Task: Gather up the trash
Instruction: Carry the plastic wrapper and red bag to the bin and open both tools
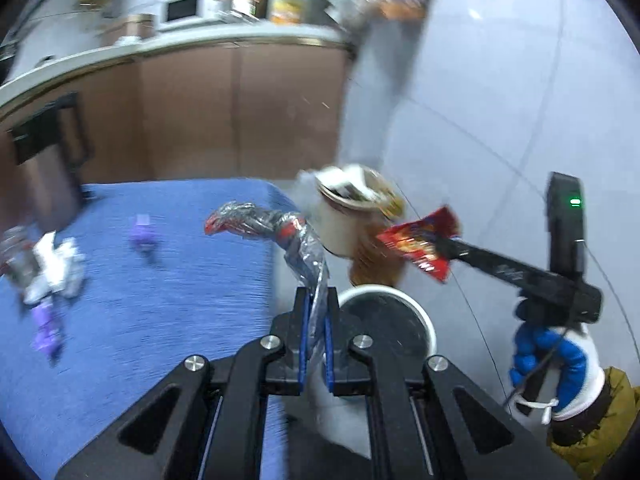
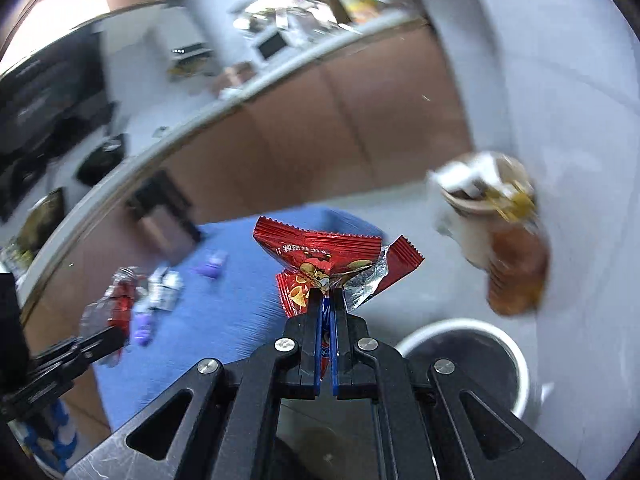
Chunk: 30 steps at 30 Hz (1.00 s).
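at five o'clock off the blue table, your bin waits; left gripper pinches a clear wrapper, right gripper a red wrapper, both carried binward

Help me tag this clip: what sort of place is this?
Probably a home or office kitchenette: a microwave on a long counter with brown cabinets, and a bin on the tiled floor.
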Available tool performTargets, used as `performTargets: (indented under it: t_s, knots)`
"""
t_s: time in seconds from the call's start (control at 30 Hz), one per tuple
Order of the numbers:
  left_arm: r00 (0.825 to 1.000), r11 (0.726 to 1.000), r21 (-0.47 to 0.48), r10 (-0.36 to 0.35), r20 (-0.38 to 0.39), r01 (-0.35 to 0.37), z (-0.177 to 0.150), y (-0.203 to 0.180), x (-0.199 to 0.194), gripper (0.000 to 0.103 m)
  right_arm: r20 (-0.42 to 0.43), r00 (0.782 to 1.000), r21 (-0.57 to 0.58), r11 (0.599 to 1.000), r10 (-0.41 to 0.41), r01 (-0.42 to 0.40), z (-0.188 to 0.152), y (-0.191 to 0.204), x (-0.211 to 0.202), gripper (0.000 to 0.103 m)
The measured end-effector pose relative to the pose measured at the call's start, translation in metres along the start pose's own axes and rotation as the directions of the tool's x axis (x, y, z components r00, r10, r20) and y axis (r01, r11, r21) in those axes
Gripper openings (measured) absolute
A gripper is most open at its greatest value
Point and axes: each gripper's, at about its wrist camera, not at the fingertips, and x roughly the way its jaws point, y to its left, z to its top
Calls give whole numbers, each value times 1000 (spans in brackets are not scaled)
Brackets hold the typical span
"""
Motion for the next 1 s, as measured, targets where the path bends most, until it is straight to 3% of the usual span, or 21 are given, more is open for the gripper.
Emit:
performTargets:
  t_s: [0.13, 0.3, 0.63, 0.67, 0.73, 0.8, 1.0]
  knots:
    - [995, 998, 42, -42, -90, 46, 6, -28, 50, 6, -85, 993, 97, 991, -84, 92, -26, -56, 29, 3]
    - [977, 996, 42, -74, -202, 84, 9, -47, 112, 6, -170, 977, 185, 970, -127, 158, -51, -109, 51, 4]
    - [928, 983, -8, -176, -330, 183, 9, -70, 182, 8, -263, 952, 264, 938, -154, 224, -78, -155, 88, 8]
    - [924, 981, -14, -185, -335, 192, 8, -70, 183, 10, -269, 950, 268, 936, -155, 229, -77, -157, 91, 12]
    - [919, 979, -26, -201, -339, 204, 7, -70, 182, 24, -282, 946, 278, 929, -162, 242, -80, -163, 93, 18]
    - [923, 978, -33, -204, -327, 205, 7, -69, 180, 51, -287, 942, 282, 925, -171, 254, -83, -168, 94, 26]
    - [931, 975, -52, -223, -288, 218, 11, -62, 165, 52, -289, 940, 282, 921, -184, 267, -82, -169, 93, 27]
